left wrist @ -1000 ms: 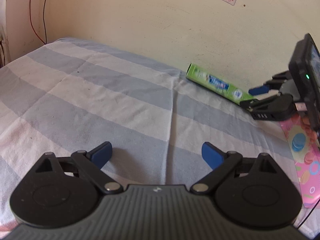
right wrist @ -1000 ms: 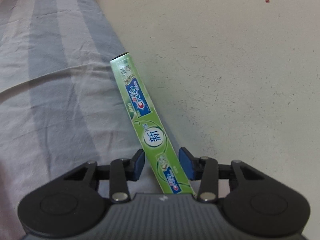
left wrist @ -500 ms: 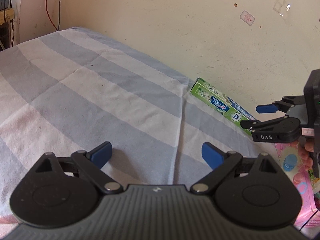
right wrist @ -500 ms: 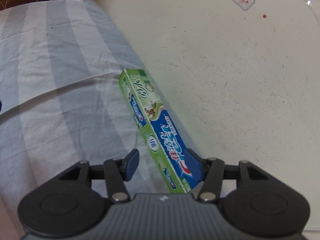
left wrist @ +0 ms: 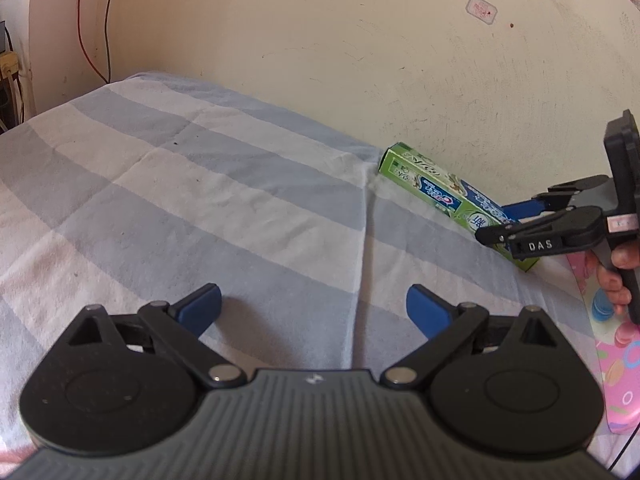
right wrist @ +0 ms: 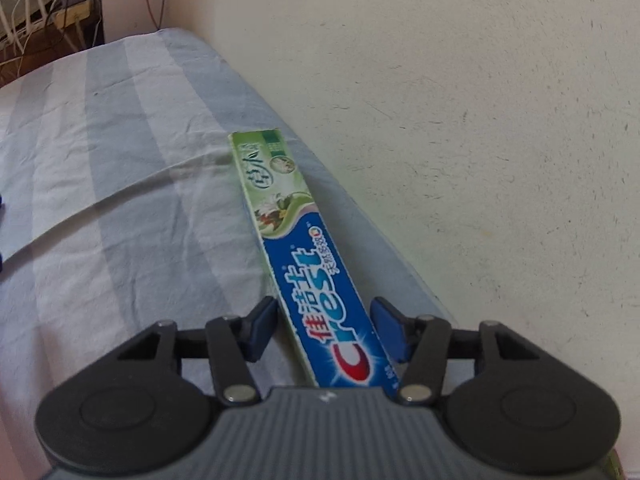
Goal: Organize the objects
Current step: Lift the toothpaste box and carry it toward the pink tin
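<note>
A green and blue Crest toothpaste box point(right wrist: 296, 256) lies flat on the striped bed sheet point(right wrist: 120, 200) along the wall, broad printed face up. It also shows in the left wrist view point(left wrist: 436, 192). My right gripper point(right wrist: 326, 330) straddles the box's near end; the jaws stand apart with small gaps to the box's sides. In the left wrist view the right gripper point(left wrist: 510, 220) sits at the far right, held by a hand. My left gripper point(left wrist: 314, 306) is open wide and empty, low over the sheet.
A cream wall point(left wrist: 360, 60) runs close behind the box. A pink patterned item point(left wrist: 616, 360) lies at the right edge of the bed. Cables and clutter point(right wrist: 44, 4) sit beyond the bed's far end.
The right gripper's jaws have spread from the box. The box has rolled from standing on edge to lying flat, broad face up. The left gripper stays open and has tilted upward.
</note>
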`<state>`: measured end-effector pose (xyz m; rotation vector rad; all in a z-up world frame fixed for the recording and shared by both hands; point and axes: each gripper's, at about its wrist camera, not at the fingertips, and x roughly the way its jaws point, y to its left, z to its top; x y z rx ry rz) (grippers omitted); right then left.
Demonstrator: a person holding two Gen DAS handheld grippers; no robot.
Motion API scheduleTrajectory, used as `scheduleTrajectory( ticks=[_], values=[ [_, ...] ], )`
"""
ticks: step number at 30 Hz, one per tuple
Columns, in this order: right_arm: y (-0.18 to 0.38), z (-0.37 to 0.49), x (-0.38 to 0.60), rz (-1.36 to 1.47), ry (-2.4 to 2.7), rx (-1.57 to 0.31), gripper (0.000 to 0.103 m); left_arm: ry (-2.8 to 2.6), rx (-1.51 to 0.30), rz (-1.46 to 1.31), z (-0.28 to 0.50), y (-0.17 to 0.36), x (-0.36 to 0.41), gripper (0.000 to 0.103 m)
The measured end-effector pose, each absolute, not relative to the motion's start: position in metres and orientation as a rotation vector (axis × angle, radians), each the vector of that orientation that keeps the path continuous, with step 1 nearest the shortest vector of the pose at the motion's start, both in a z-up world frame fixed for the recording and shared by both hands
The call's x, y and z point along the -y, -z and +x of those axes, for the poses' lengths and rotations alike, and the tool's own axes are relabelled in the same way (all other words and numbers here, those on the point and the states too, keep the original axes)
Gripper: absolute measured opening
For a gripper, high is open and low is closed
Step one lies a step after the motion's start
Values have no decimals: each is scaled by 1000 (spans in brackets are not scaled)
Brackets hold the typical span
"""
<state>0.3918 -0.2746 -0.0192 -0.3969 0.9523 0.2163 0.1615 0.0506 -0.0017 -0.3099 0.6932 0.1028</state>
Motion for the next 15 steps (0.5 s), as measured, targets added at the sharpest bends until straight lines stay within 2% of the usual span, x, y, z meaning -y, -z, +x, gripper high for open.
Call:
scheduleTrajectory(
  ticks=[2,8,15],
  values=[
    [14,373,257,-427,-233,-966,42,-108,-687,-323,160,1,-54,100],
    [6,292,209,-445,-217,-990,42,-1,-665,-380,156,-3,-56,100],
    [5,176,190,-270,-142,-920,42,321,-726,-418,155,3,-30,100]
  ],
)
